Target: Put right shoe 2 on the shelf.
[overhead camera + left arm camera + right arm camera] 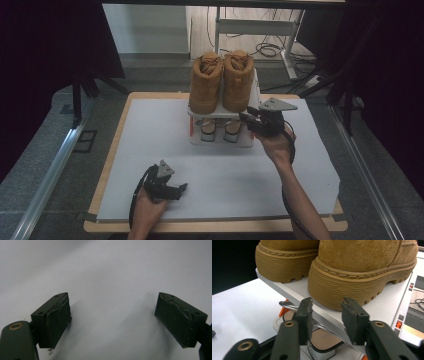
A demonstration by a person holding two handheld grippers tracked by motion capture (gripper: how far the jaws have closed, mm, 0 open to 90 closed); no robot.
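Two tan suede boots (pixel 221 81) stand side by side on the top tier of a small white shoe rack (pixel 254 102) at the back of the table. Another pair of shoes (pixel 220 131), white-edged with brown insoles, sits on the lower tier. My right gripper (pixel 246 116) is at the rack's right front corner. In the right gripper view its jaws (pixel 325 308) stand open just before the shelf edge (pixel 287 291), below the heel of the nearer boot (pixel 359 277), with nothing gripped. My left gripper (pixel 181 189) rests near the table's front, open over bare white surface (pixel 112 315).
A white board (pixel 150 145) covers the wooden table, with room left of the rack and across the middle. A metal rail (pixel 50 167) runs along the left, another along the right. Desk legs and cables (pixel 267 49) lie on the floor behind.
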